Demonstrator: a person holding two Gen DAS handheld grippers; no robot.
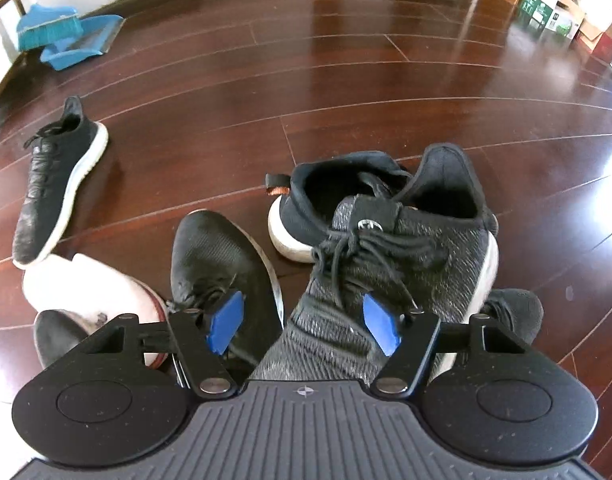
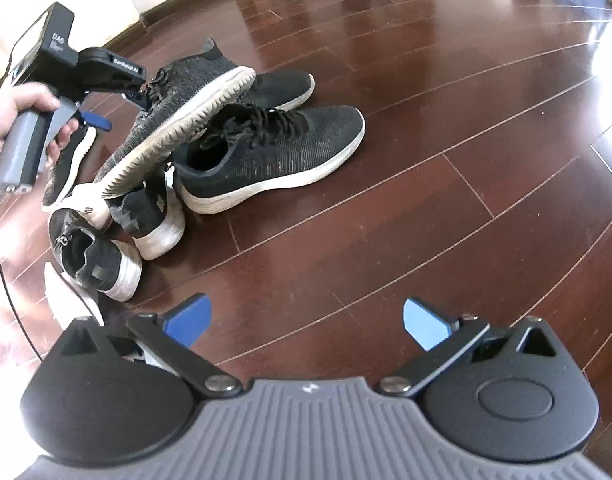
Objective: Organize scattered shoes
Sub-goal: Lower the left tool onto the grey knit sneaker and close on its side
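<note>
My left gripper [image 1: 304,326] is shut on a grey knit sneaker [image 1: 405,248] across its laced forefoot. In the right wrist view this sneaker [image 2: 186,92] hangs tilted, white sole outward, over a pile of shoes, held by the left gripper [image 2: 142,96]. Beneath it lie a black sneaker [image 1: 222,264] and a black shoe with an orange pull tab [image 1: 325,204]. Another black sneaker [image 1: 58,184] lies alone at the left. My right gripper [image 2: 306,324] is open over bare floor, to the right of two black high-top shoes [image 2: 154,216] and near a black sneaker [image 2: 274,152].
A blue broom and dustpan [image 1: 66,36] rest by the far wall. Cardboard boxes [image 1: 577,16] stand at the far right. A hand [image 2: 14,116] grips the left gripper's handle. Dark wooden floor [image 2: 425,200] stretches right of the pile.
</note>
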